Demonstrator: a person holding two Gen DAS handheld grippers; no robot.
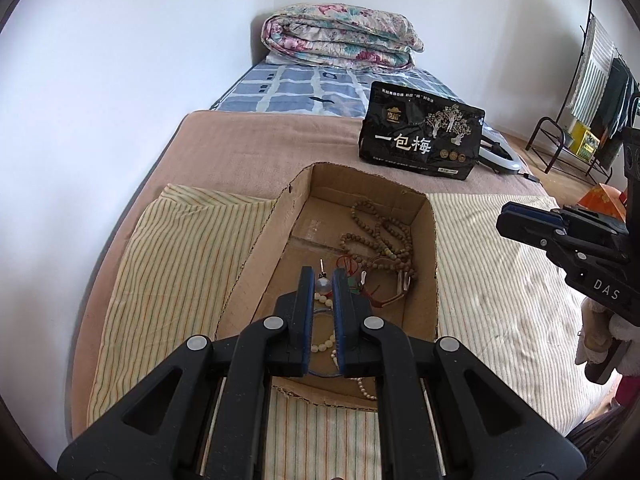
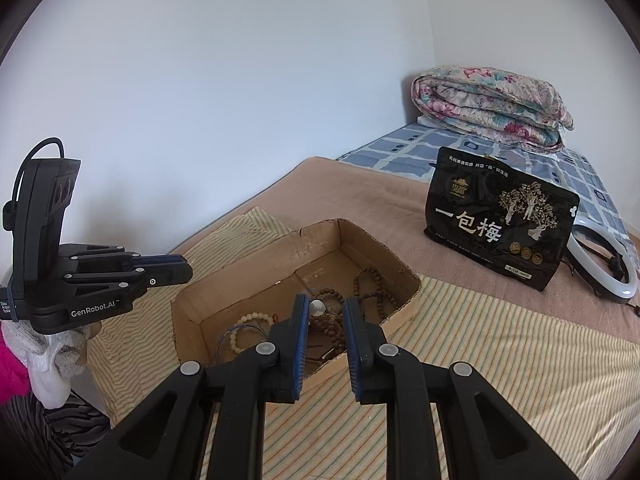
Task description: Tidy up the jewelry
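Both grippers hover above the cardboard box [image 1: 424, 216] of bead necklaces [image 1: 380, 236]. Left gripper [image 1: 323, 280] jaws closed, empty; right gripper [image 2: 326, 312] jaws nearly closed, empty. Next: open and select one piece.

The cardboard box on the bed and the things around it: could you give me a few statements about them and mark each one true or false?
1. The cardboard box holds strings of brown wooden beads. True.
2. The box has a closed lid. False: it is open on top and its contents show.
3. A black pouch with white characters stands beyond the box. True.
4. The folded floral quilt lies inside the box. False: it sits at the far end of the bed, by the wall.
5. The box rests on a striped cloth. True.
6. A pale bead bracelet lies on the cloth outside the box. False: it lies inside the box.
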